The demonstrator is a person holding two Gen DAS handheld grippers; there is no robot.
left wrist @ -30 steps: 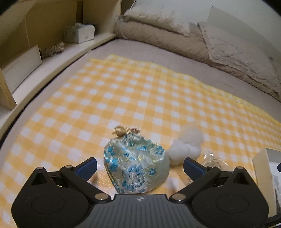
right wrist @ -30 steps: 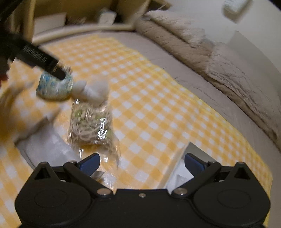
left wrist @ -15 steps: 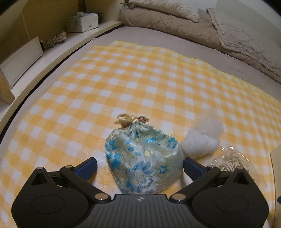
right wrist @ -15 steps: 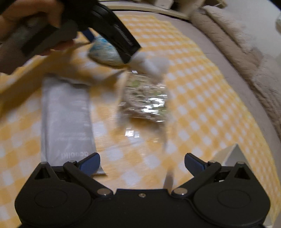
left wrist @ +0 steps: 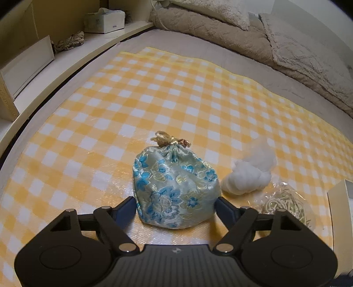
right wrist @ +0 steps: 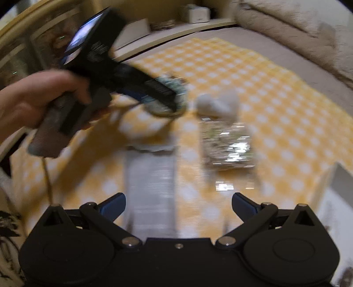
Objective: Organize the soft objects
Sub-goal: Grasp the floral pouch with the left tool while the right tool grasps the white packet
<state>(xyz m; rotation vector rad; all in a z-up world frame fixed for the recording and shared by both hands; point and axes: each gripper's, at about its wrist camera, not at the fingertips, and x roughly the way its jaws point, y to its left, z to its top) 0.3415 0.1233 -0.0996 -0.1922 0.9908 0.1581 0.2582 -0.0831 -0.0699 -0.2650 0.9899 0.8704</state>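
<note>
A light blue floral drawstring pouch (left wrist: 174,187) stands on the yellow checked cloth (left wrist: 176,88). My left gripper (left wrist: 175,203) straddles it; its jaws are closing and the blue pads touch the pouch on both sides. Right of the pouch lie a white cotton wad (left wrist: 249,172) and a clear bag of pale cord (left wrist: 284,205). The right wrist view is blurred. It shows my right gripper (right wrist: 178,203) open, holding nothing, above a flat grey packet (right wrist: 152,176). Beyond it are the clear bag (right wrist: 227,143), the cotton wad (right wrist: 217,103) and a hand (right wrist: 33,95) on the left gripper.
A white box (left wrist: 339,212) stands at the cloth's right edge. A low shelf on the left carries a tissue box (left wrist: 103,19) and a coil of rope (left wrist: 70,40). Beige bedding (left wrist: 286,44) is piled along the far side.
The left jaws have narrowed from wide open onto the pouch's sides, and that gripper has come closer to it. The right view has swung round and now shows the hand with the left gripper.
</note>
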